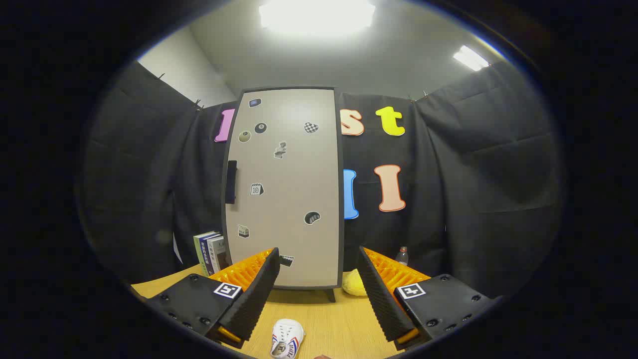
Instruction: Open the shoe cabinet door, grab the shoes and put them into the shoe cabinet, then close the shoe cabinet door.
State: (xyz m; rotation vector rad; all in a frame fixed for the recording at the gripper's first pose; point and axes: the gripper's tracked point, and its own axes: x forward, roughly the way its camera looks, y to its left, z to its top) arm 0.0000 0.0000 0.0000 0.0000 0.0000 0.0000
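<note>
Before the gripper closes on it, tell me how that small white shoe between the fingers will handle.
The white shoe looks small, so probably light. Its laced upper may give under the pads, so a grip across the sole seems safer. Lying flat on the wooden table, it should slide, not roll. The gripper is open.

Black cloth (473,189) drapes the booth's walls, with a pale wall (179,70) and ceiling above it, two bright ceiling lights (316,15) glowing overhead, and a light wooden table (329,319) below

table (344,319) | shoe cabinet (286,199), shoe (286,338), books (212,253), yellow toy (355,283)
</note>
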